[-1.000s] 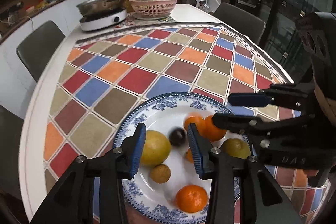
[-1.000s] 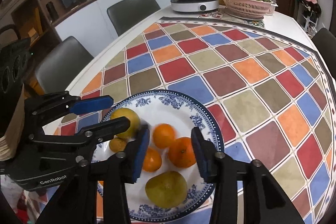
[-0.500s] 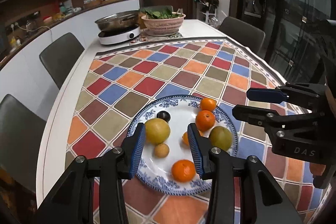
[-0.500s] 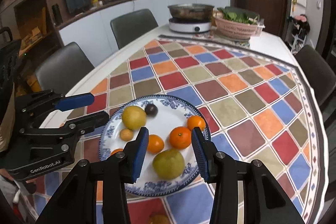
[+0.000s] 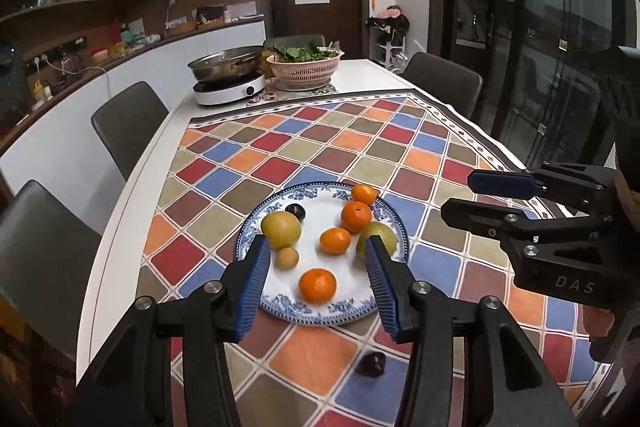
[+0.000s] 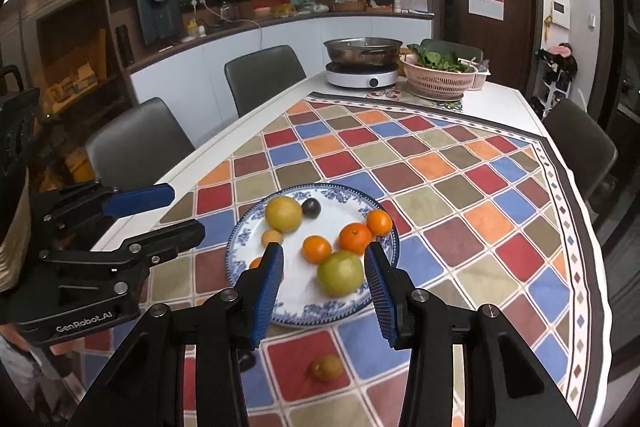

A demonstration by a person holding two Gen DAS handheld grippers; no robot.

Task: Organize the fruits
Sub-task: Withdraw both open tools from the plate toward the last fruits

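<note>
Both tools hang spread and empty above the plate [image 5: 394, 227] of fruit, while two strays lie on the worktop at its 6 o'clock: a dark plum [image 5: 371, 364] beneath the left tool [image 5: 316, 277], a tan fruit [image 6: 327, 367] beneath the nearer right tool [image 6: 325, 277].

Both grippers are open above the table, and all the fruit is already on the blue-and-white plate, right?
Not all of it. Both the left gripper and right gripper are open, but a dark fruit lies on the tablecloth off the plate in the left wrist view, and a small brown fruit in the right wrist view.
</note>
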